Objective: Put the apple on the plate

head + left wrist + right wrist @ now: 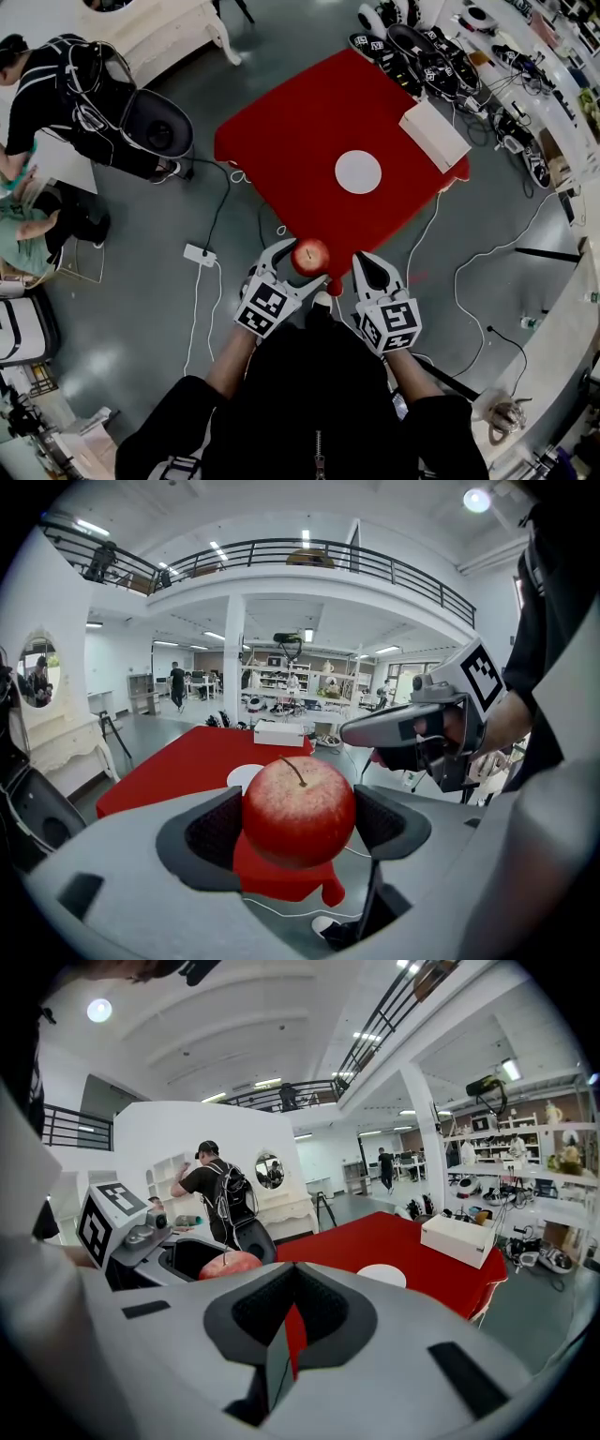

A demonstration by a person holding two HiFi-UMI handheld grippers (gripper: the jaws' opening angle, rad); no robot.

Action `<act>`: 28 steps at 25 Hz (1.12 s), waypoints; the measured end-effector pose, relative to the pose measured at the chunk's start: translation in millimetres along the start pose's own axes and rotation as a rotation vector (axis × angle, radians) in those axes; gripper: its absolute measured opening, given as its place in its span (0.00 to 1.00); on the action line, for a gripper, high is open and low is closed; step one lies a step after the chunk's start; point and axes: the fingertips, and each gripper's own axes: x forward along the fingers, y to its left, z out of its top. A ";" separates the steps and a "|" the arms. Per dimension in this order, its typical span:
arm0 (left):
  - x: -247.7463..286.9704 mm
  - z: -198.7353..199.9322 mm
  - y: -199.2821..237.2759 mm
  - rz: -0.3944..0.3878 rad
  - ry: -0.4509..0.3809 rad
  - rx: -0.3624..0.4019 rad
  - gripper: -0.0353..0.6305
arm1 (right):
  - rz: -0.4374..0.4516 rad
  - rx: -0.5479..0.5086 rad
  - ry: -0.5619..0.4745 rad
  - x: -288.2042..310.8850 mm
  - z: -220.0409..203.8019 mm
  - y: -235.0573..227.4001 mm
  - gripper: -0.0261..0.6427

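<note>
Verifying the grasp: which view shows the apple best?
Left gripper view: the apple fills the centre, clamped by the left gripper. Head view shows it small, from above. Right gripper view catches only its top, beyond the shut right gripper.

1. Head view: high overhead, facing steeply down; red table [309, 131] beyond the fingertips.
2. Left gripper view: close behind its fingers [211, 832], facing along them past the apple [299, 810].
3. Right gripper view: likewise; all share the plate [358, 172] ahead of the fingers.
</note>
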 end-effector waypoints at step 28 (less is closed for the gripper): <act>114.9 69.2 116.9 -0.143 0.005 0.088 0.60 | -0.166 0.058 0.010 103.9 50.0 -95.5 0.06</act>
